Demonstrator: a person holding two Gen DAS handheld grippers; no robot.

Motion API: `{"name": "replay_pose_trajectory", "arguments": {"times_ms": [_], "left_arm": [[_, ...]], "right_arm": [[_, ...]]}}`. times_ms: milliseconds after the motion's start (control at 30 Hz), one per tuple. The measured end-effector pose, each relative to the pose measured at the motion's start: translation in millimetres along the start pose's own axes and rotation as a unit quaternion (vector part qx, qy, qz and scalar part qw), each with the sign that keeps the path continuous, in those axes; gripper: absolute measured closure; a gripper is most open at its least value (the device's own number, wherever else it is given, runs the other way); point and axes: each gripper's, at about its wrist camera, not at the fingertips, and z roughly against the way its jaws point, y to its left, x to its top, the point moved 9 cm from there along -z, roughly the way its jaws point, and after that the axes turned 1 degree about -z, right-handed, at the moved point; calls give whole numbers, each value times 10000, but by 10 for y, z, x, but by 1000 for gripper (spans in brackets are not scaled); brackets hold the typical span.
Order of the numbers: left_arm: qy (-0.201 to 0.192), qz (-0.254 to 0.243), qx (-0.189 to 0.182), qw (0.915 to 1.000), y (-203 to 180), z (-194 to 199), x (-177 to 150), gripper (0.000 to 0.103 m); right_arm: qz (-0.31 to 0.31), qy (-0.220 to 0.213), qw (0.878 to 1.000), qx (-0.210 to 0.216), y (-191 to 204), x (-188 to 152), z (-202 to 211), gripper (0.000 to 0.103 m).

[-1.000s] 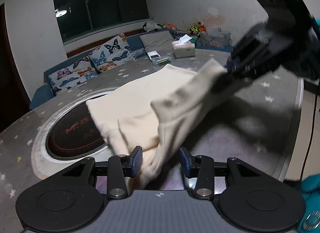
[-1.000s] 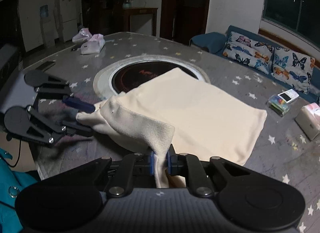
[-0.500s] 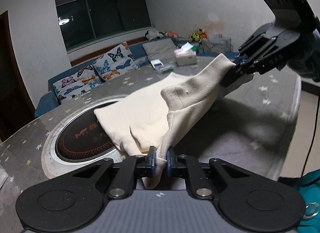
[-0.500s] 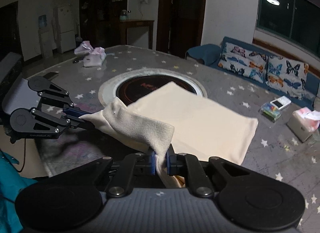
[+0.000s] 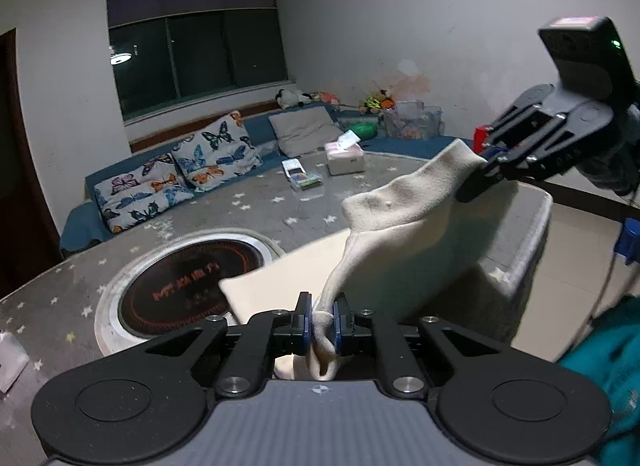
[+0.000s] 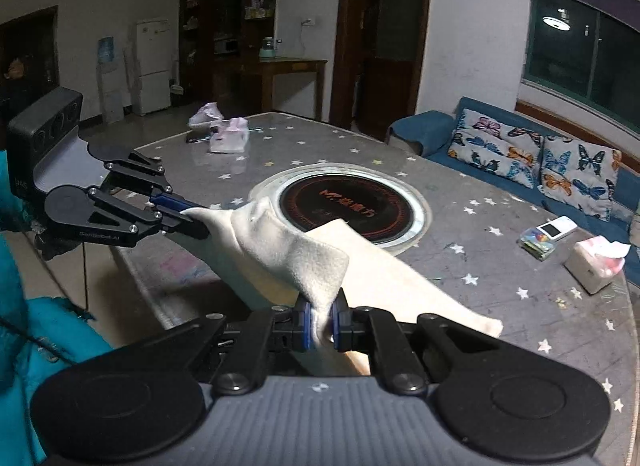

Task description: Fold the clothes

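Both hand-held grippers, left (image 5: 320, 324) and right (image 6: 321, 324), hold the cream garment (image 5: 404, 234) pinched aloft.

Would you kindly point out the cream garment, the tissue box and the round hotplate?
cream garment (image 5: 404, 234), left wrist view, on the lifted fold.
tissue box (image 6: 592, 272), right wrist view, on its side.
round hotplate (image 6: 346, 209), right wrist view, on the dark glass.

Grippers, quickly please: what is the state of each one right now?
Left gripper: closed, holding the cream garment.
Right gripper: closed, holding the same cream garment.
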Motion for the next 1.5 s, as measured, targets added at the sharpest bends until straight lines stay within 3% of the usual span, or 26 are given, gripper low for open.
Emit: {"name": "replay_pose_trajectory", "arguments": {"times_ms": [267,433,633,700,833,1033,1133,1300,1400,1500], "left_arm": [[-44,149,126,9998,302,-643,287,92],[263,391,204,9987,501,-1235,310,92],[760,554,503,9943,651,-1823,116,91],[838,583,604,9929,679,-1905,56,91],[932,741,667,9906,741,-1930,-20,87],[877,977,825,9879,831,-1876,32,82],[712,1050,798,9887,803,-1817,156,82],[477,1161,344,9915,586,-1817,393,83],[638,1218,52,9905,439,-1981,407,85],[867,1344,66,9871,421,-2186,339,85]], "right_arm": [[-242,170,9990,-326,-585,153,-442,94],[-532,331,9970,-446,-1019,152,-875,94],[-815,588,9926,-682,-1381,-38,-1469,93],[-864,659,9911,-763,-1433,-117,-1604,92],[-1034,592,9882,-965,-1526,-201,-1673,80],[-1216,228,9857,-1146,-1557,-136,-1348,80],[-1228,258,9858,-1120,-1495,-160,-1246,80],[-1279,382,9864,-957,-1451,-215,-1335,80],[-1346,411,9864,-848,-1469,-198,-1491,81],[-1249,500,9874,-831,-1481,-179,-1648,81]]}}
